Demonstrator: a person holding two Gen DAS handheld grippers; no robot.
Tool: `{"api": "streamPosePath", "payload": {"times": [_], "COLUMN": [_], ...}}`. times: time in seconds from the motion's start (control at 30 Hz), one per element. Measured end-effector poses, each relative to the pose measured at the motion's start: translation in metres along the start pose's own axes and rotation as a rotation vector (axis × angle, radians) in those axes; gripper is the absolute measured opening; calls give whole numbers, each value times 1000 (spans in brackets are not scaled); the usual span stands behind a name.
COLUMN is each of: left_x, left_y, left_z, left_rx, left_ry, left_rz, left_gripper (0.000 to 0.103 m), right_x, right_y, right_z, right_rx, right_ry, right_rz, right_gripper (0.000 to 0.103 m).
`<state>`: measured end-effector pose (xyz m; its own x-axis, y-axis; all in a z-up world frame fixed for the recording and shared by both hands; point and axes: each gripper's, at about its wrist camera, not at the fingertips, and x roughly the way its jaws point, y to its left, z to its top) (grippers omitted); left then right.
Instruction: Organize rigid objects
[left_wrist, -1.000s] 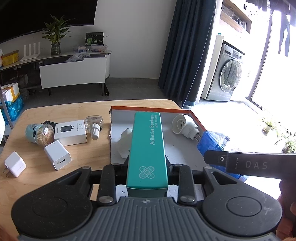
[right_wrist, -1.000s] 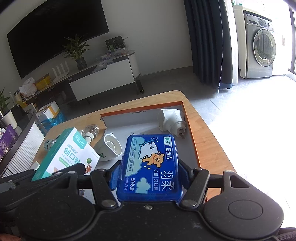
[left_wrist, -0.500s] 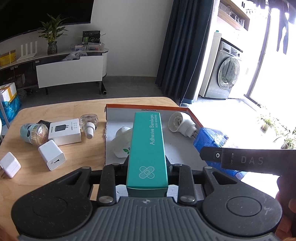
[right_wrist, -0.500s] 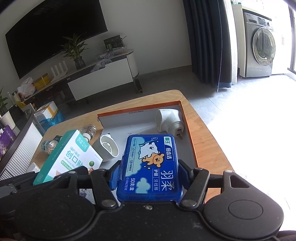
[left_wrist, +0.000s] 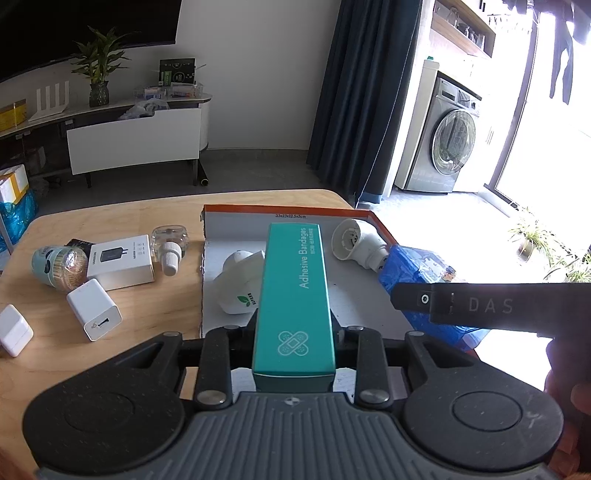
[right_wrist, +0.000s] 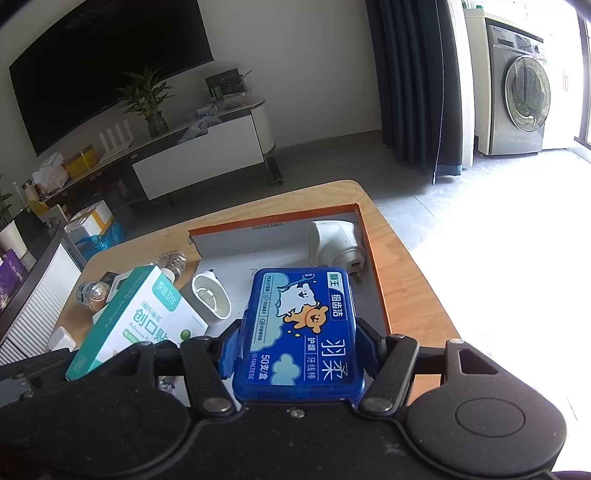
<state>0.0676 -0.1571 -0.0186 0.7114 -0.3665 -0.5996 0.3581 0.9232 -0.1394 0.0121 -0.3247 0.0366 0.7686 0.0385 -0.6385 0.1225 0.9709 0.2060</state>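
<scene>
My left gripper (left_wrist: 295, 332) is shut on a teal adhesive bandage box (left_wrist: 295, 291) and holds it above the near part of an orange-rimmed shallow box (left_wrist: 280, 210). My right gripper (right_wrist: 301, 343) is shut on a blue floss pick case (right_wrist: 303, 328), over the same box (right_wrist: 376, 273). The case shows in the left wrist view (left_wrist: 417, 273), and the bandage box in the right wrist view (right_wrist: 136, 325). Two white plug-in devices (left_wrist: 240, 284) (left_wrist: 358, 243) lie inside the box.
On the wooden table (left_wrist: 110, 214) left of the box lie a white charger carton (left_wrist: 120, 262), a small clear bottle (left_wrist: 170, 243), a toothpick jar (left_wrist: 55, 266) and two white chargers (left_wrist: 94, 314) (left_wrist: 13, 328). The table edge (right_wrist: 424, 266) runs close on the right.
Both grippers have drawn back a little and risen with their loads. The box and table items now sit slightly farther and lower in both views.
</scene>
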Motion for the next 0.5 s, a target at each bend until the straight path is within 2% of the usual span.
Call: {"api": "streamPosePath", "payload": {"times": [0.5], "left_x": [10], "left_y": [-6], "left_z": [1], "left_rx": [8], "left_ry": [16], "left_rz": [-14], "left_gripper": [31], "right_x": [15], "right_y": [1], "right_z": [5], "right_rx": [-13], "right_ry": [21], "right_rz": [-9], "right_gripper": [75]}}
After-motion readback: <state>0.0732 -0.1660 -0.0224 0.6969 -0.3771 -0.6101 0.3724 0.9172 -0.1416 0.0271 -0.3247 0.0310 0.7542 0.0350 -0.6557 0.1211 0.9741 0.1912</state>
